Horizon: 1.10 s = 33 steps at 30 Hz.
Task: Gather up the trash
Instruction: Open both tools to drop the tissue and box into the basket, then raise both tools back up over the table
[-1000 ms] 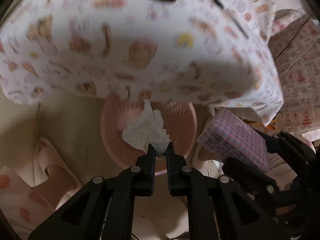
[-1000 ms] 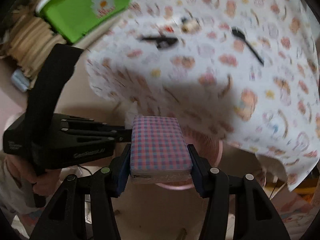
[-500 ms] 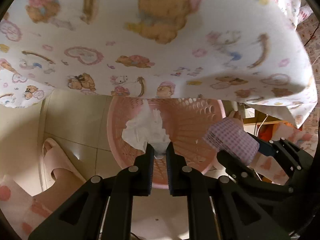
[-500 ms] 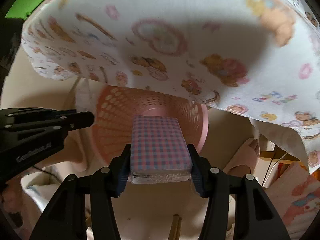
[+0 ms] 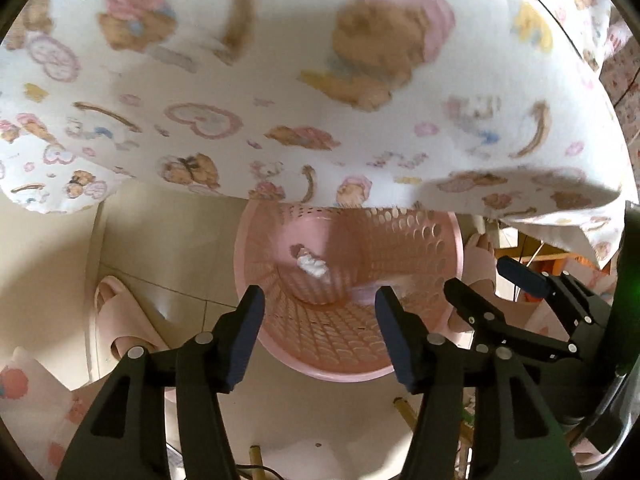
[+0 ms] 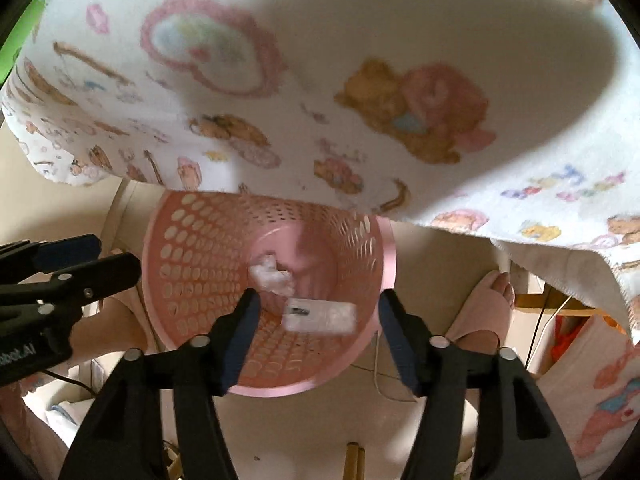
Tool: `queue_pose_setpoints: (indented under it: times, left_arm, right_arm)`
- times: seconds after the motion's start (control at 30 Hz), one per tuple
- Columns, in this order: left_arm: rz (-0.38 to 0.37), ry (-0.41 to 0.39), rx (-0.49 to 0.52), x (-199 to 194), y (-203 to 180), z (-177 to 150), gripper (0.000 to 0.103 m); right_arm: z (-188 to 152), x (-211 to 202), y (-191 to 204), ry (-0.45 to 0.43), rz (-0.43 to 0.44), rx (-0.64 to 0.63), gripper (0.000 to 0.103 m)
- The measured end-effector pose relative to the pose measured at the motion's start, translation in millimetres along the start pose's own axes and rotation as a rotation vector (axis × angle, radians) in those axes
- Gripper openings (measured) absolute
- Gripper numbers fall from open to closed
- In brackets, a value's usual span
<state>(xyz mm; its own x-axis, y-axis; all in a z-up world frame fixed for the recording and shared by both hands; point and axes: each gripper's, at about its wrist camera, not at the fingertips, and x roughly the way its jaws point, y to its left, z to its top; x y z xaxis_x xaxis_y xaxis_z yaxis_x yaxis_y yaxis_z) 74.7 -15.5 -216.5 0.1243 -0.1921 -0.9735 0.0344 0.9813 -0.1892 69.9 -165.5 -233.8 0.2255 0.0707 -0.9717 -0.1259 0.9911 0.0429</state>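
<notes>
Pink perforated plastic fills the middle of both wrist views: a round waste basket (image 5: 448,240) stands on the pale tiled floor, its far rim tucked under the overhang of a tablecloth (image 5: 320,100) printed with bears and hearts. The step in hand reads as the drop itself. The left gripper (image 5: 318,308) hangs over the near rim with its jaws opening and nothing between them, and a crumpled white tissue (image 5: 314,266) lies down on the basket's floor. The right gripper (image 6: 318,312) is likewise opening, its pads clear of a small clear-wrapped tissue packet (image 6: 320,315) that shows blurred between the jaws and well inside the basket (whether it is falling or already resting on the wall, I cannot tell). A slippered foot (image 6: 490,308) stands just right of the basket, and the other slipper (image 5: 120,320) sits to its left. With both pieces released into the basket, this pair looks done; the next move probably calls for lifting both grippers up and back from under the cloth's edge without snagging it, then looking for remaining trash on the table above.
</notes>
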Motion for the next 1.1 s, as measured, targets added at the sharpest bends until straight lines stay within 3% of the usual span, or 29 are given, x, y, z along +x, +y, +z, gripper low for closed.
queue_pose_setpoints:
  times: [0.33,0.63,0.8,0.93,1.1]
  left_arm:
    - [0.086,-0.204,-0.014,-61,9,1,0.065]
    - [0.163,-0.384,0.038,-110,2,-5,0.069]
    - [0.207,-0.492,0.089,-132,-9,-13,0.069]
    - [0.161,-0.541,0.071,-148,-7,-15,0.074]
    - [0.215,-0.614,0.079,-161,-11,-16,0.083]
  right_arm:
    - [11,-42,-5,-0.112,0.016,0.006,0.067]
    - [13,-100,-17,-0.24,0.119,0.034,0.07]
    - [8,-133,-15,-0.353,0.093,-0.004,0.07]
    - [0,-153,-10,-0.448,0.059,-0.031,0.07]
    - [1,-172,-9,-0.557,-0.008,-0.062,0.076]
